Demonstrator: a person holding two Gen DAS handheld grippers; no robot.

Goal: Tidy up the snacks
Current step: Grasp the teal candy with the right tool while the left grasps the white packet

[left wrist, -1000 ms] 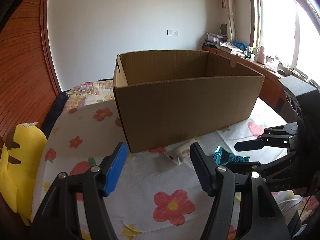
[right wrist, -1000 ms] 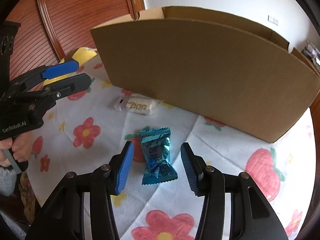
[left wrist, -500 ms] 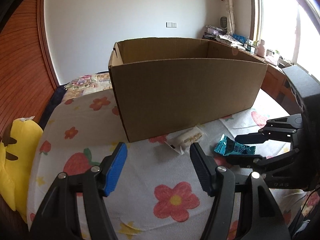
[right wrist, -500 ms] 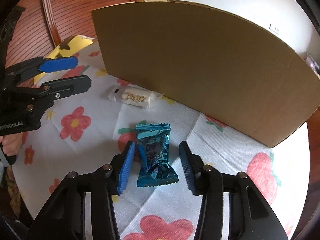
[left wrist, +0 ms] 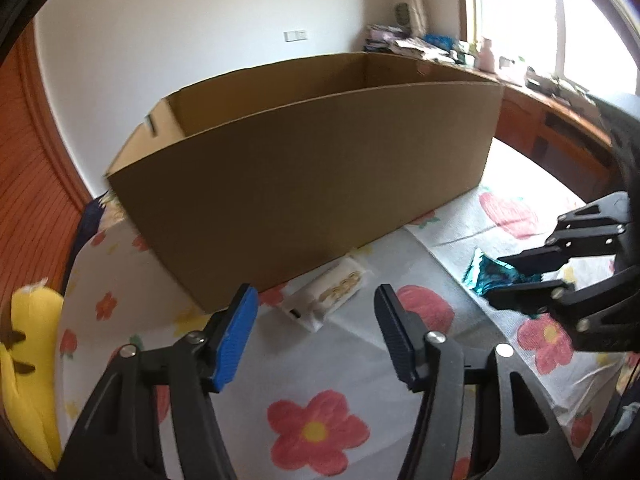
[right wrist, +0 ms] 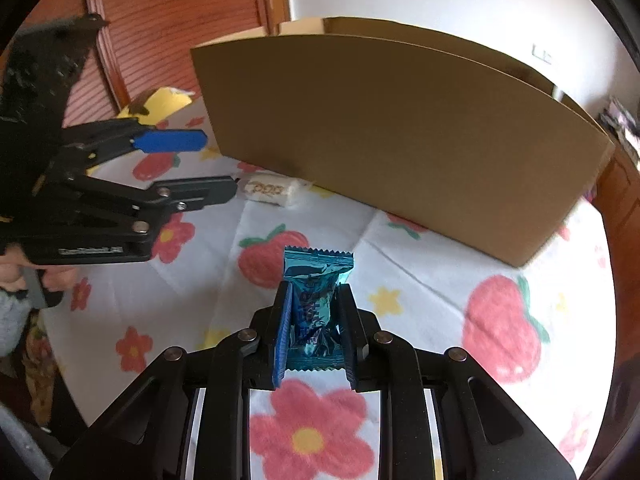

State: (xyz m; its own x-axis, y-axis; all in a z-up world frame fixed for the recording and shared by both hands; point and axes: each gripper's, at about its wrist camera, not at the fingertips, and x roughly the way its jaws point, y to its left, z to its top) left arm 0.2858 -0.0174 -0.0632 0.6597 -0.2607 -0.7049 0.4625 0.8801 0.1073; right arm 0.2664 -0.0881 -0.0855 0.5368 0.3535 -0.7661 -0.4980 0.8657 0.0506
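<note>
Jaws: right gripper (right wrist: 314,334) clamped on teal packet (right wrist: 316,280), near side of box (right wrist: 400,152). Left gripper (left wrist: 314,338) closing, empty, nearing white snack (left wrist: 334,294). Risk: slick foil slips when lifted; left pinches cloth.

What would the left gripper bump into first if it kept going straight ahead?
Probably the white snack packet, lying on the flowered cloth just ahead of the left gripper, whose jaws are closing with nothing between them. The cardboard box stands behind it. Depth is hard to judge.
</note>
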